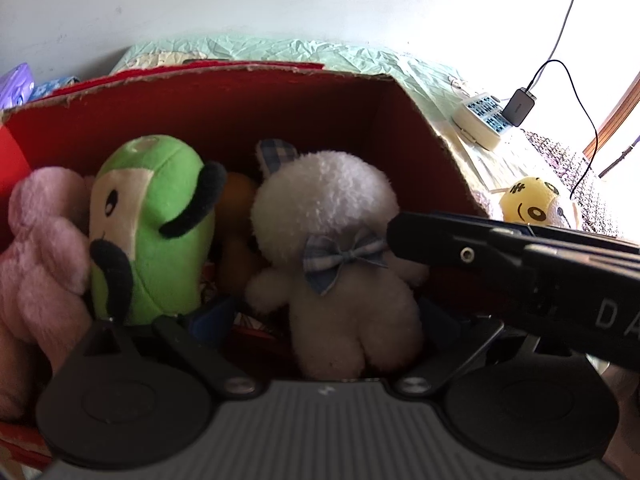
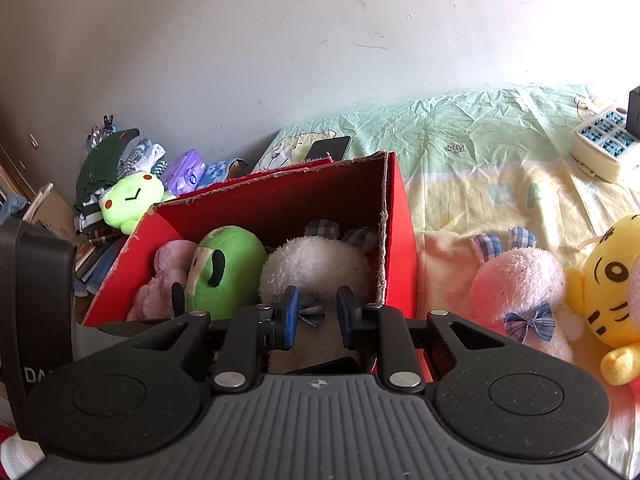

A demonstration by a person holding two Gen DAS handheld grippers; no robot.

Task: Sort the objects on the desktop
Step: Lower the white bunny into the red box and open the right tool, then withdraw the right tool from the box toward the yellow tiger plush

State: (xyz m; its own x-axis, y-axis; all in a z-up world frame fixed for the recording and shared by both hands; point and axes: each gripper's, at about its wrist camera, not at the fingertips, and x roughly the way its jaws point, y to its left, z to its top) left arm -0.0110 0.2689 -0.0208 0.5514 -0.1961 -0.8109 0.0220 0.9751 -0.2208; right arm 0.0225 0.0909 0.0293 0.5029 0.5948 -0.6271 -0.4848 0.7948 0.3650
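Observation:
A red cardboard box holds a pink plush, a green plush and a white plush with a plaid bow. My left gripper is open inside the box, its blue-padded fingers on either side of the white plush's body. My right gripper is above the box's near edge, its fingers a little apart at the white plush's bow, not clearly pinching it. A pink bunny plush and a yellow tiger plush lie on the cloth to the right of the box.
A pale green and yellow cloth covers the table. A white and blue case and a charger with a cable lie at the far right. A phone lies behind the box. A green frog plush and clutter sit at the left.

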